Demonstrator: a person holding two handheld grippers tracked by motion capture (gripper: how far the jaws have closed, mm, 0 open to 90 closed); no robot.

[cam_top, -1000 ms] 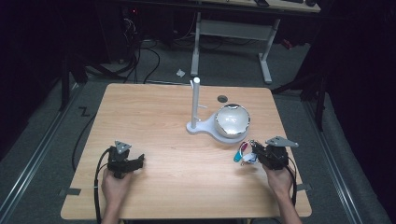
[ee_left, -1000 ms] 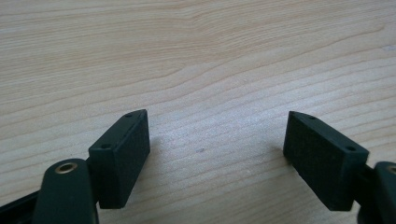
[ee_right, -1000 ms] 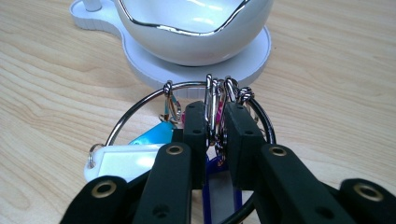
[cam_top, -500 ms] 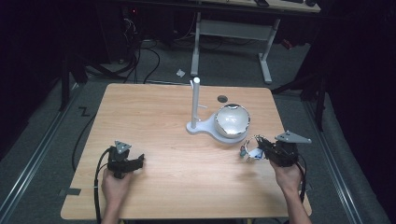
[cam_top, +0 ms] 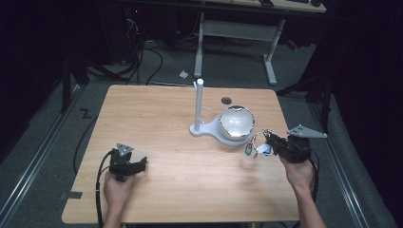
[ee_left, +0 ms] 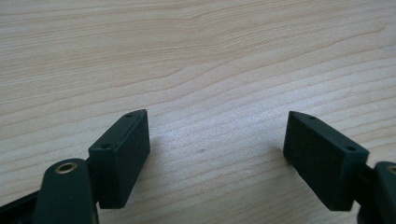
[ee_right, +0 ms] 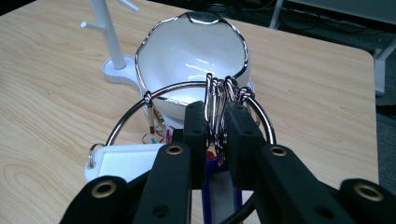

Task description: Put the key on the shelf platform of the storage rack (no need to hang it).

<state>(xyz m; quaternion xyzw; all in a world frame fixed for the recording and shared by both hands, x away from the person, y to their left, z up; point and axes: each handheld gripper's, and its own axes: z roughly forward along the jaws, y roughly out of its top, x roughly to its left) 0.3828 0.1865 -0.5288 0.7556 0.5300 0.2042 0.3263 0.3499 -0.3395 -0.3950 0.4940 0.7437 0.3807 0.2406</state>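
The right hand-held gripper (ee_right: 215,135) has its jaws drawn nearly together, clamped on a cluster of small metal clips threaded on a large key ring (ee_right: 187,91). In the right gripper view the ring arcs over and around the jaw tips, with a white tag (ee_right: 123,161) hanging just to the left of the jaws and a blue tag (ee_right: 219,186) showing between and below them; a few small coloured bits dangle under the ring on the left. In the high view this hand-held gripper (cam_top: 272,145) is lifted off the counter (cam_top: 157,123) near its right edge, the key ring (cam_top: 259,142) hanging from its tips on the side toward the middle of the counter.

Just beyond the ring sits a shiny white bowl (ee_right: 191,51) with a dark wavy rim, resting on the base of a white stand (ee_right: 108,37) whose upright post and side pegs rise to the left of the jaws.

The left hand-held gripper (ee_left: 217,140) rests low over bare wood, its jaws spread wide with nothing between them. In the high view it (cam_top: 138,165) lies well apart from the right one, near the front left of the counter, held by the person's left hand (cam_top: 116,187).
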